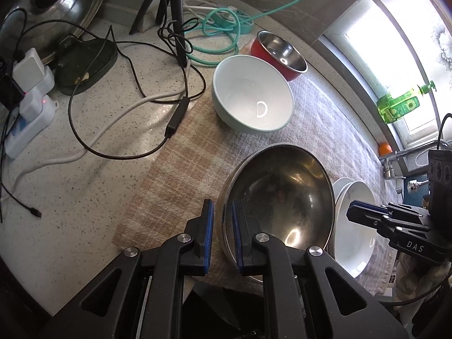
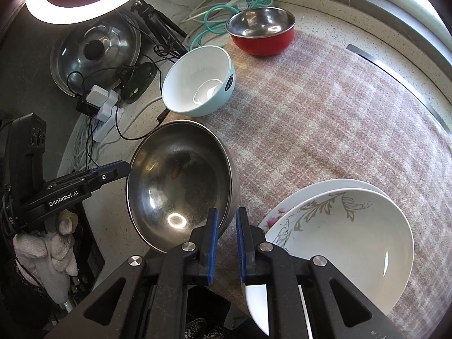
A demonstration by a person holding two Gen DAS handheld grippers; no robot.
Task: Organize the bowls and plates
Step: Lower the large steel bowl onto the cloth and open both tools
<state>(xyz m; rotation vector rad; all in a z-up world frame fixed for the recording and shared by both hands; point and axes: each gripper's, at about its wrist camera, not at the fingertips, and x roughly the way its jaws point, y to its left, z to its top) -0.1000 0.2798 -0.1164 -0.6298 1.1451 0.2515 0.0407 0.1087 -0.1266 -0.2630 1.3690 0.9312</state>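
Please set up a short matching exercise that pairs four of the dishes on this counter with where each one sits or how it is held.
Things:
1. steel bowl
2. pale blue bowl
3. red bowl
4. flowered plate

Places or states:
A. farthest back, beside the green cable
B. on top of another white plate
C. rim pinched on both sides by the left gripper and the right gripper
D. at the cloth's edge, between the two metal-lined bowls

Pairs: 1-C, 2-D, 3-A, 4-B
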